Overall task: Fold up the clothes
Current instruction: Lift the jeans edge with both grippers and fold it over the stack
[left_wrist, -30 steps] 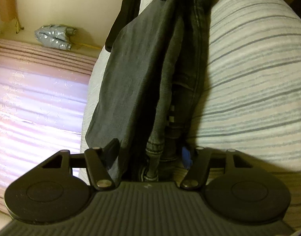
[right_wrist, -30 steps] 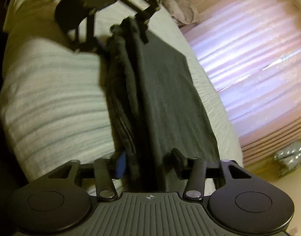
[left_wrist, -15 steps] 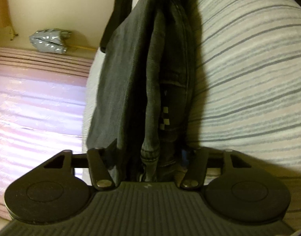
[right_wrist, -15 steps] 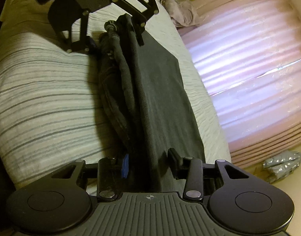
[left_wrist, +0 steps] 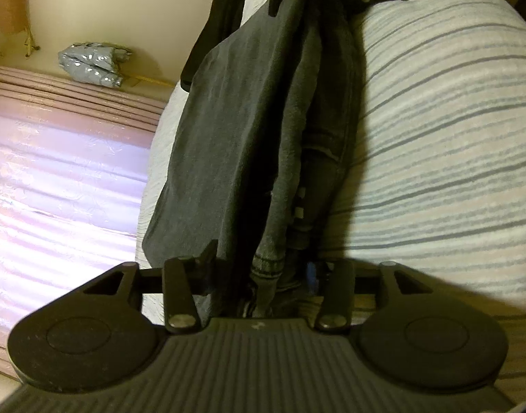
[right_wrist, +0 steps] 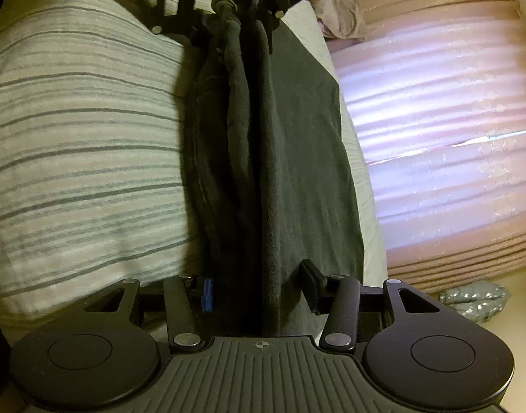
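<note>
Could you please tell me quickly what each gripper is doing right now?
Left gripper: closing on the jeans, gripping them.
Right gripper: jaws easing open, jeans pressed between them.

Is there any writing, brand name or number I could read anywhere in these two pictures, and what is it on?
None: no word, brand or number can be read in either view.
Small white crosshair mark on the ribbed grey body of the right claw: a symbol, not text.
Tiny pale mark on the left claw's body: too small to read.
Pale squares inside the dark grey jeans: perhaps a label, too blurred to tell.
</note>
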A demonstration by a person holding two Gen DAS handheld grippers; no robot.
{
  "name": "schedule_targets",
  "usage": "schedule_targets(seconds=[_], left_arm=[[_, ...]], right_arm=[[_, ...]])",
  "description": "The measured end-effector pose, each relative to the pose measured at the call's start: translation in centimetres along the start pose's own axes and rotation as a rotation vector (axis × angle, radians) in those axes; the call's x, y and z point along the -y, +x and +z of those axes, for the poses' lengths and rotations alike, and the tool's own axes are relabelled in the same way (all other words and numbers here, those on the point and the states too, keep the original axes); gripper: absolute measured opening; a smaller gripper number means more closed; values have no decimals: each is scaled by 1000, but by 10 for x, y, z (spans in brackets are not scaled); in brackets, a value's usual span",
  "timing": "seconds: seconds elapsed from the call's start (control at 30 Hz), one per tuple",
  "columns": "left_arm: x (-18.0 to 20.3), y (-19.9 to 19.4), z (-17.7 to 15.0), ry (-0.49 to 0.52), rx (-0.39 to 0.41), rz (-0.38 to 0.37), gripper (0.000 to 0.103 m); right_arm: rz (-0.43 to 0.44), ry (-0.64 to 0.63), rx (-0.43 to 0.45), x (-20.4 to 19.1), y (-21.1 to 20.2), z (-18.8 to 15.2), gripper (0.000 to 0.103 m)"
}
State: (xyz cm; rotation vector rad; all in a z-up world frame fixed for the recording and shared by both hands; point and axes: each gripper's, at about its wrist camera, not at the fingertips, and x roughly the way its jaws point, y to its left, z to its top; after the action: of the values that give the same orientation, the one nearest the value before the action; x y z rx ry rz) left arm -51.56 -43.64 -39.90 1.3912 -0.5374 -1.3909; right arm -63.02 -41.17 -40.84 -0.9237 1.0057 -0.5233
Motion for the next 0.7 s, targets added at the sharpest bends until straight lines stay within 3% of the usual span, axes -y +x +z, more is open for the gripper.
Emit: schedule_targets(seconds=[0.13,0.33,0.47,0.7], left_arm=[[-3,5,-2,-6,11,-12,53],[-35,6,4,-29,-5,-134,38],[-97,1,22,-78,-40,-256,32],[-214,-36,43,-152,-57,-414,26]], right_arm=[[31,49,49,15,3,-8,47],[164,167,94,56,5,-6,39],[275,184,49,101,2,7,38],[394,184,-22,228,-30,45,36]])
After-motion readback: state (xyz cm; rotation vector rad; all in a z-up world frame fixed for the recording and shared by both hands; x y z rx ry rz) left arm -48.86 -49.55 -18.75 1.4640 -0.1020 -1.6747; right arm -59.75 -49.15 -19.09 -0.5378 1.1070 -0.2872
